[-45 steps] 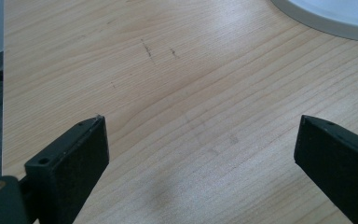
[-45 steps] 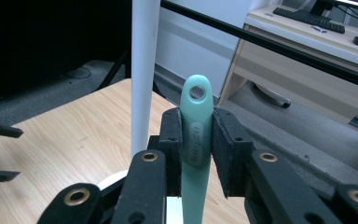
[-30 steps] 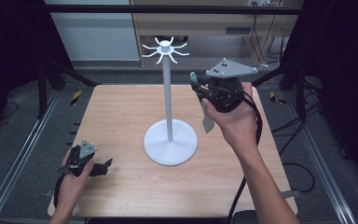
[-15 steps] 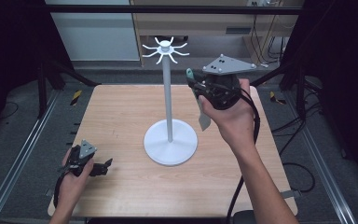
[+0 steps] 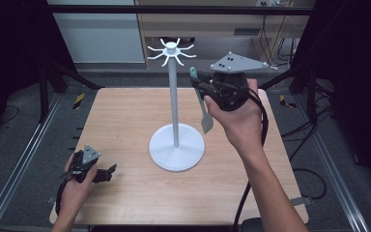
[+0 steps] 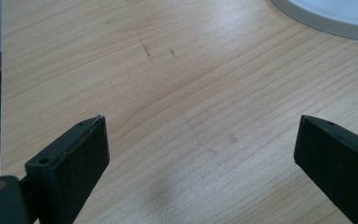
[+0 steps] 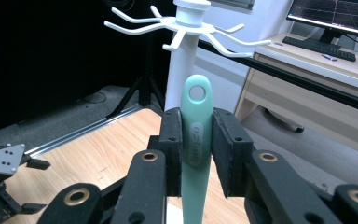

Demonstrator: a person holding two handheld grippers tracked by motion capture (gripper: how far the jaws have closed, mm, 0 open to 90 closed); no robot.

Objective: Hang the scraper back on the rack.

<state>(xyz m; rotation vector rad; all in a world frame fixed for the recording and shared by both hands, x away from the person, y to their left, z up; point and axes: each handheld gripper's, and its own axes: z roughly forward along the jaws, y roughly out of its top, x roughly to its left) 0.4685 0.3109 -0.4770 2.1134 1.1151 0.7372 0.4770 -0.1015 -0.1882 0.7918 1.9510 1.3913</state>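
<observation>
Gripping the mint-handled utensil (image 7: 196,135), right tongs (image 7: 196,150) now higher beside the stand (image 5: 174,104); left tongs (image 6: 200,154) open.

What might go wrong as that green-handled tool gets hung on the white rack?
The hole in the green handle is small and the rack's hooks are thin prongs, so the hole could easily miss. The right gripper pinches the handle just below the hole, so its pads may bump a prong first. The rack is a tall thin pole on a round base; a sideways nudge might rock it.
</observation>
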